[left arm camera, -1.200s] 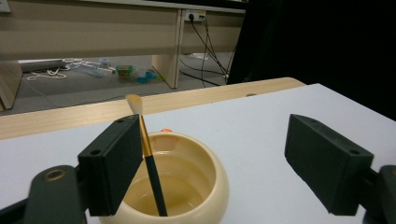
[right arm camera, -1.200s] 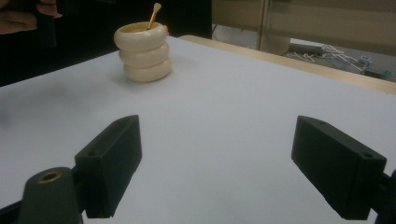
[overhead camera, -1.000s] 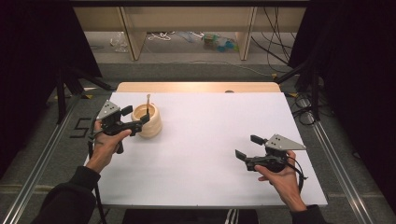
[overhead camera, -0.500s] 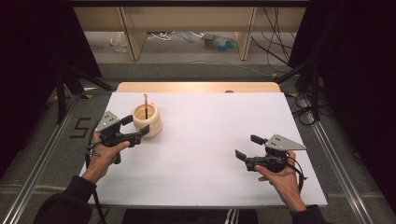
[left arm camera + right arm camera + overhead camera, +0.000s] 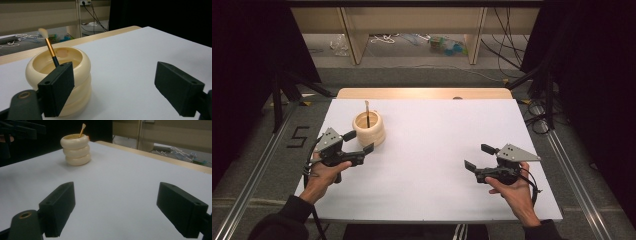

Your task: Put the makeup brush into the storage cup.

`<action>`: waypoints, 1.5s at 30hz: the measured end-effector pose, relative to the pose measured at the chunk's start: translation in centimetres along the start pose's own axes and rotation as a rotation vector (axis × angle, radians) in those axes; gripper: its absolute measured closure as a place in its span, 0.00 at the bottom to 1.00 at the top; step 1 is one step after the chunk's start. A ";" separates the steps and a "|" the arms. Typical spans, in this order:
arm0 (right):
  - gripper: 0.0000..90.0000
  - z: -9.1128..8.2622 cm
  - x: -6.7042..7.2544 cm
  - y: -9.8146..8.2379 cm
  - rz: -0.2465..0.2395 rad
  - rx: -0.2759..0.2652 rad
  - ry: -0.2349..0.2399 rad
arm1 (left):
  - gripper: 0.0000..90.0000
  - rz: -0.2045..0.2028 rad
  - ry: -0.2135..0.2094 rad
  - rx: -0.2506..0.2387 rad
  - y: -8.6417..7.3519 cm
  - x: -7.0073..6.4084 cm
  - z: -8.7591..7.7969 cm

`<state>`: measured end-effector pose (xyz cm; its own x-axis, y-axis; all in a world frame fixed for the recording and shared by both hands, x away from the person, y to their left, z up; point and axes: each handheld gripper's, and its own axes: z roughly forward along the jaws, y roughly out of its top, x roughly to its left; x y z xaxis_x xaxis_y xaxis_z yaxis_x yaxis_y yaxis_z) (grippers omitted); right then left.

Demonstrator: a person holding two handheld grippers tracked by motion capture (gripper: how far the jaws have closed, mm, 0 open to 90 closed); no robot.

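Note:
A cream ribbed holder (image 5: 369, 128) of stacked rings stands on the white table (image 5: 437, 130) at the left. A makeup brush (image 5: 367, 114) with a gold and black handle stands in it, bristles up. My left gripper (image 5: 359, 141) is open just in front of the holder, empty. In the left gripper view the holder (image 5: 60, 75) sits behind the left jaw, with the brush (image 5: 49, 48) leaning left. My right gripper (image 5: 478, 157) is open and empty at the front right of the table. In the right gripper view the holder (image 5: 75, 150) stands far off.
A wooden strip (image 5: 422, 93) borders the table's far edge. Behind it are shelf legs and cables (image 5: 502, 45) on the floor. Metal rails (image 5: 572, 170) run along both sides of the table. A "5" mark (image 5: 298, 136) is on the floor at left.
My left gripper has drawn back from the holder toward the near edge, leaving the brush standing in it. The right gripper has stayed in place.

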<state>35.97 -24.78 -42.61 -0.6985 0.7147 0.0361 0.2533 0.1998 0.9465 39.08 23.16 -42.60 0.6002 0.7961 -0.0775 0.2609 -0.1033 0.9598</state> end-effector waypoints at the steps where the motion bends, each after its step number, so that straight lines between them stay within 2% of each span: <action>1: 0.18 0.0 0.0 0.0 0.004 0.001 0.001 | 0.18 -0.007 -0.003 -0.003 -0.1 -0.1 -0.1; 2: 0.18 0.1 0.0 0.0 0.001 -0.013 -0.006 | 0.18 -0.003 -0.005 -0.004 -0.2 -0.1 -0.3; 7: 0.18 0.0 0.0 -0.1 -0.002 0.001 -0.004 | 0.18 0.010 -0.018 -0.014 -0.5 -0.4 -0.8; 9: 0.18 0.0 0.1 -0.1 0.014 0.014 -0.003 | 0.18 0.011 -0.022 -0.013 -0.7 -0.6 -1.0; 10: 0.18 0.0 0.0 -0.1 0.007 -0.002 0.003 | 0.17 0.018 -0.023 -0.011 -0.7 -0.7 -1.0; 12: 0.18 0.0 0.0 -0.1 -0.003 0.000 -0.010 | 0.18 0.015 -0.026 -0.011 -0.9 -0.8 -1.1; 13: 0.18 -0.1 0.1 -0.1 0.017 0.011 -0.004 | 0.18 0.016 -0.028 -0.009 -0.9 -0.9 -1.2; 14: 0.18 -0.1 0.1 -0.1 0.016 0.009 -0.005 | 0.18 0.028 -0.030 -0.010 -0.9 -0.9 -1.2; 24: 0.18 -0.1 0.1 -0.1 0.020 -0.001 -0.003 | 0.17 0.025 -0.039 -0.008 -1.4 -1.5 -2.0; 26: 0.18 -0.1 0.1 -0.1 0.003 -0.012 -0.010 | 0.17 0.030 -0.040 -0.004 -1.5 -1.5 -2.1; 29: 0.18 -0.2 0.1 -0.1 0.001 -0.002 -0.008 | 0.17 0.025 -0.036 0.003 -1.7 -1.4 -2.3; 31: 0.18 -0.3 0.3 -0.1 0.016 0.012 -0.001 | 0.17 0.028 -0.032 0.010 -1.9 -1.4 -2.5; 34: 0.18 -0.4 0.3 -0.2 0.002 -0.009 -0.003 | 0.17 0.027 -0.038 0.018 -2.1 -1.7 -2.6; 36: 0.18 -0.4 0.4 -0.3 0.013 -0.011 0.000 | 0.17 0.036 -0.039 0.011 -2.1 -1.7 -2.7; 41: 0.18 -0.6 0.7 -0.4 0.022 0.016 0.012 | 0.17 0.022 -0.025 0.003 -2.1 -1.6 -3.2; 45: 0.18 -0.6 0.8 -0.5 0.030 0.007 0.013 | 0.17 0.021 -0.022 0.001 -2.2 -1.6 -3.3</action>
<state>34.84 -24.74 -42.86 -0.6992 0.7116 0.0687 0.2789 0.1831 0.9427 35.05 24.08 -43.67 0.6223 0.7802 -0.0634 0.2489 -0.1204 0.9610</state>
